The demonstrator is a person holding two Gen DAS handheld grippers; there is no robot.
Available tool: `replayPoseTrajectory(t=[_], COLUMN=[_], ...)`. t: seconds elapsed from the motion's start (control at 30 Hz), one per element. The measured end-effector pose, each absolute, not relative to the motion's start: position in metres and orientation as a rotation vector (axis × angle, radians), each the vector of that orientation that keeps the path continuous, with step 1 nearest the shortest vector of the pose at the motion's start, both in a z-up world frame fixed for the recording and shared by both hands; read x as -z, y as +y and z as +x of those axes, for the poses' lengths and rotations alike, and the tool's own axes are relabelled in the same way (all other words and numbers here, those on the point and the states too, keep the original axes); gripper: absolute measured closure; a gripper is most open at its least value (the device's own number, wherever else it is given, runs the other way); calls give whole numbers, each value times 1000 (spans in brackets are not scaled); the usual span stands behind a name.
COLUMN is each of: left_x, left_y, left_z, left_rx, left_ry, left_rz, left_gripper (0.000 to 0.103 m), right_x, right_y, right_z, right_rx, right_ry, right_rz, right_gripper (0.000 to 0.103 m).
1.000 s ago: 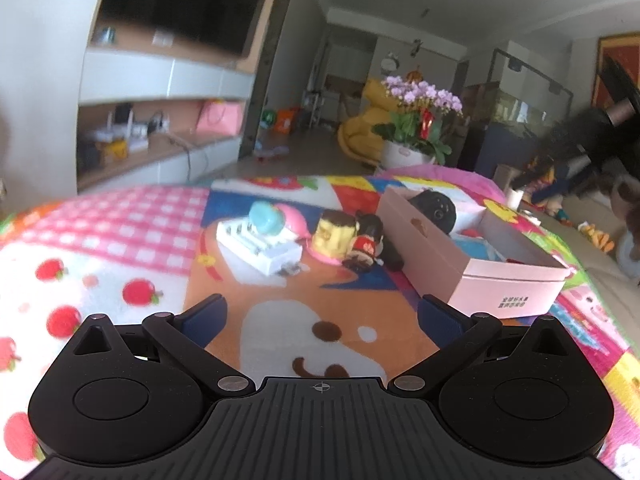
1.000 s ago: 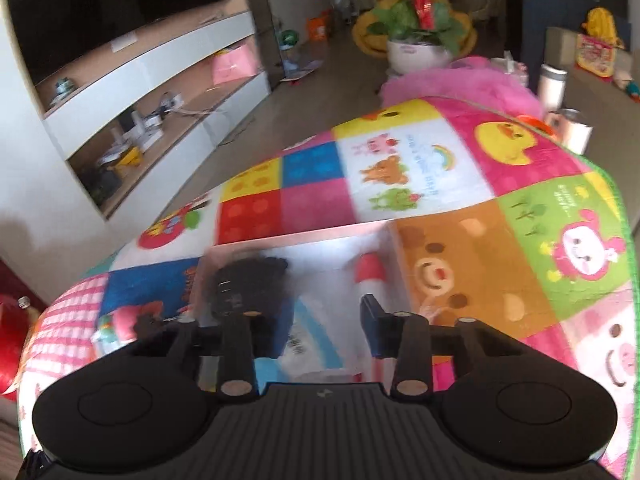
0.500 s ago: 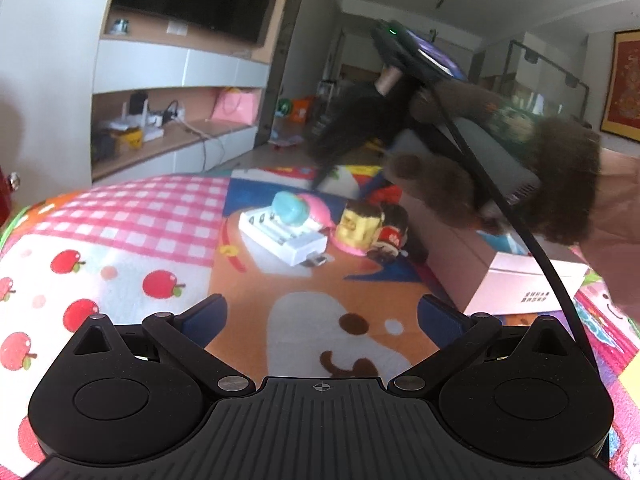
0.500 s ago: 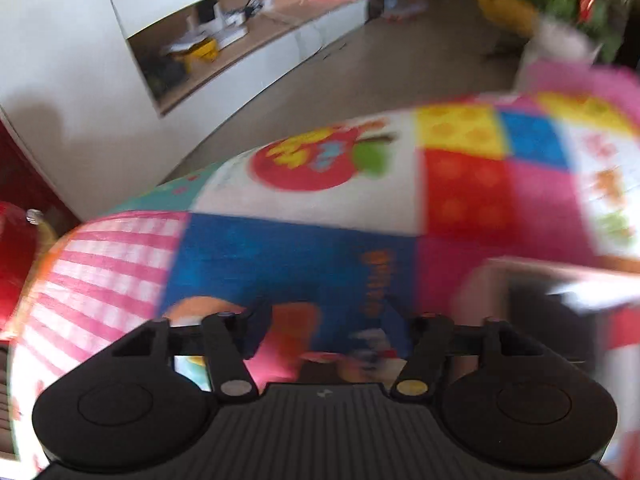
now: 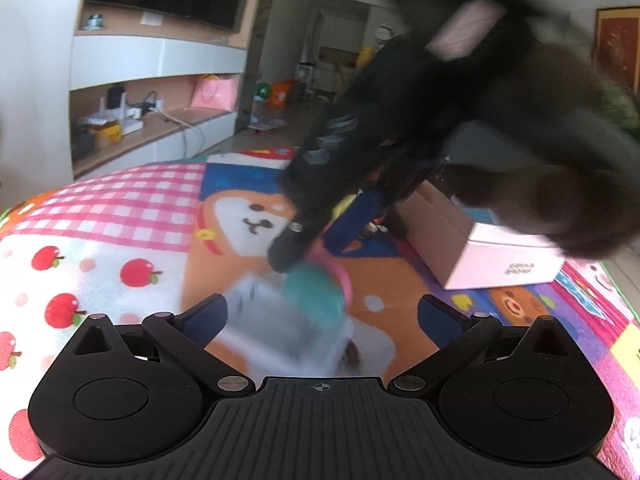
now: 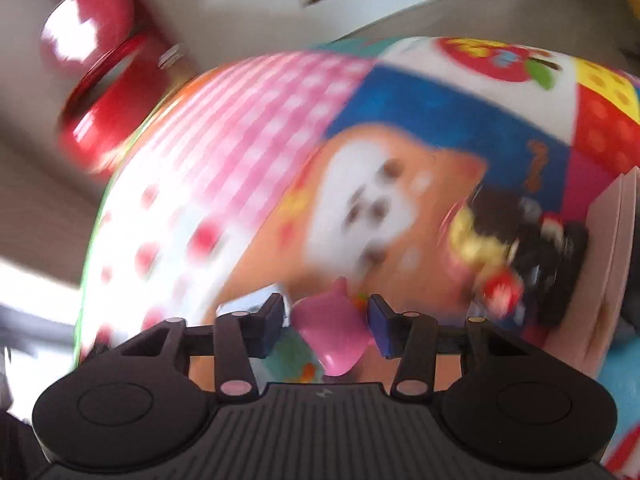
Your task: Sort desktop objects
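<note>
My right gripper (image 6: 326, 322) points steeply down at the patchwork mat, and its jaws are closing. A pink toy piece (image 6: 332, 330) sits between its blue pads, and a teal part (image 6: 292, 354) lies just below. In the left wrist view the right gripper (image 5: 324, 236) reaches in from the upper right onto the teal and pink toy (image 5: 316, 288), which rests on a blurred white block (image 5: 276, 332). My left gripper (image 5: 322, 316) stays low and open, with the white block just in front of it. A yellow and black toy (image 6: 496, 240) lies beside the pink box (image 5: 492, 256).
The pink cardboard box (image 6: 616, 240) stands at the mat's right side. A red stool (image 6: 100, 88) is on the floor beyond the mat's left edge. White shelves with cables (image 5: 152, 112) line the far wall. A dark furry sleeve (image 5: 540, 140) fills the upper right of the left wrist view.
My right gripper swung from over the pink box, leftward and down onto the toys. The white block and teal toy slid closer to my left gripper, uncovering the dog's face print.
</note>
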State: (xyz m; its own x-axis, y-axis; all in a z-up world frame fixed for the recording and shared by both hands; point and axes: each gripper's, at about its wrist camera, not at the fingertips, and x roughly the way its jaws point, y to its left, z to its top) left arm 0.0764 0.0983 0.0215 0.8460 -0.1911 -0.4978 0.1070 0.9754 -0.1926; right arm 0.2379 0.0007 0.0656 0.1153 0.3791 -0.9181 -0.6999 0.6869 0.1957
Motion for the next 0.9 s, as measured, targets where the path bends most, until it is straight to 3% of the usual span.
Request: replayPoseTrajectory(t=[0.07, 0.2, 0.33, 0.4, 0.5, 0.53, 0.67, 0.8, 0.9], left_x=[-21, -20, -19, -19, -19, -19, -19, -18, -19], left_y=[95, 91, 92, 96, 98, 98, 96, 91, 90], left_z=[76, 75, 75, 77, 78, 77, 76, 76, 74], left_rx=[176, 203, 197, 189, 189, 192, 225, 247, 230], left_ry=[541, 537, 537, 541, 545, 545, 544, 546, 535], left_rz=[-151, -150, -163, -176, -188, -187, -189, -179, -176], left_gripper=[0, 0, 0, 0, 0, 0, 0, 0, 0], right_x=[-83, -108, -85, -69, -56, -51, -62, -111, -107], right_y=[-13, -40, -36, -30, -25, -23, -34, -45, -43], right_z=[222, 258, 309, 329, 339, 339, 296, 272, 299], right_rx=[-822, -620, -449, -408, -428, -437, -552, -602, -416], right_ry=[1152, 1034, 1001, 1042, 1125, 1167, 1300, 1145, 1078], right_rz=[-364, -256, -275, -269, -242, -235, -284, -341, -388], right_gripper=[38, 37, 37, 42, 65, 67, 66, 56, 57])
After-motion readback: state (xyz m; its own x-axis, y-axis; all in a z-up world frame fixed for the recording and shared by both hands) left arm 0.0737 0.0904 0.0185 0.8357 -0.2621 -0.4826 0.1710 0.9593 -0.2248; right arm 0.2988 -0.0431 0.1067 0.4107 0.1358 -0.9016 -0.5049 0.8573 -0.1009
